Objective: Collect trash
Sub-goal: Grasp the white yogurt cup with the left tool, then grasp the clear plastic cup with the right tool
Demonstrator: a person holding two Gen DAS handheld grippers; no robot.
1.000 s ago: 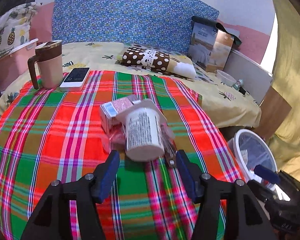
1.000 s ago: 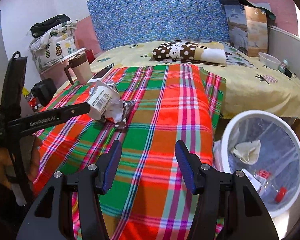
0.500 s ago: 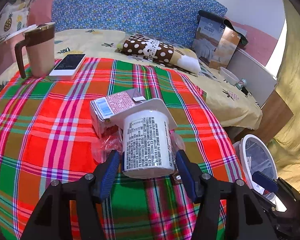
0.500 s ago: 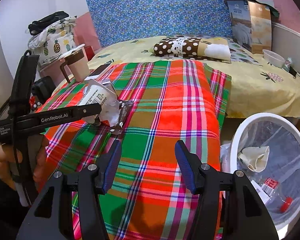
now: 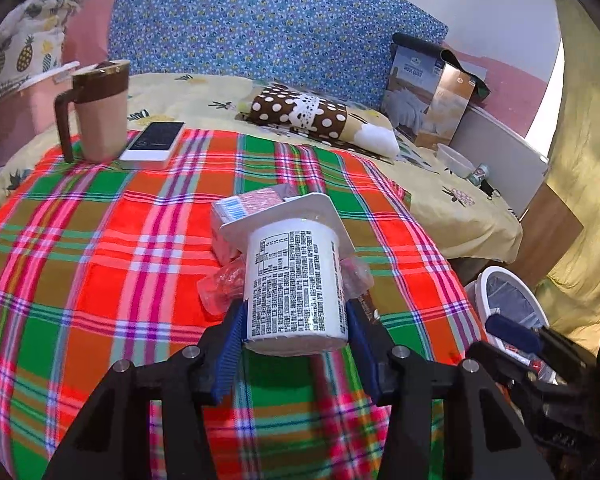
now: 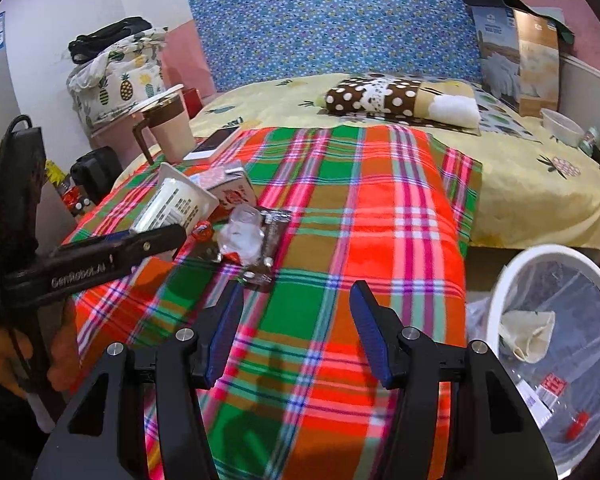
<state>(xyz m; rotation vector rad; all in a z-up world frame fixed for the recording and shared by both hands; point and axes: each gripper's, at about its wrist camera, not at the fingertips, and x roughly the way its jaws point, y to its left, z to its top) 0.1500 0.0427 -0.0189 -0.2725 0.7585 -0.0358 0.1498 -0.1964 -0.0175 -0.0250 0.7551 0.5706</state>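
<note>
A white yogurt cup (image 5: pixel 296 280) lies on its side on the plaid cloth, its base between the blue pads of my left gripper (image 5: pixel 296 320), whose jaws touch both sides of the cup. It also shows in the right wrist view (image 6: pixel 172 206). Behind it lie a small pink carton (image 5: pixel 252 204), clear plastic wrap (image 6: pixel 242 234) and a dark wrapper (image 6: pixel 272 236). My right gripper (image 6: pixel 296 316) is open and empty above the cloth's near edge. A white trash bin (image 6: pixel 496 308) with a clear liner stands at the right and holds trash.
A beige mug with a brown lid (image 5: pixel 100 116) and a white phone (image 5: pixel 154 140) sit at the cloth's far left. A polka-dot pillow (image 5: pixel 300 114), a boxed quilt (image 5: pixel 424 92) and a small bowl (image 6: pixel 562 126) lie on the bed behind.
My left gripper moved forward until its pads took the cup's base between them and narrowed onto it. My right gripper shifted slightly; the bin slid toward the view's right edge.
</note>
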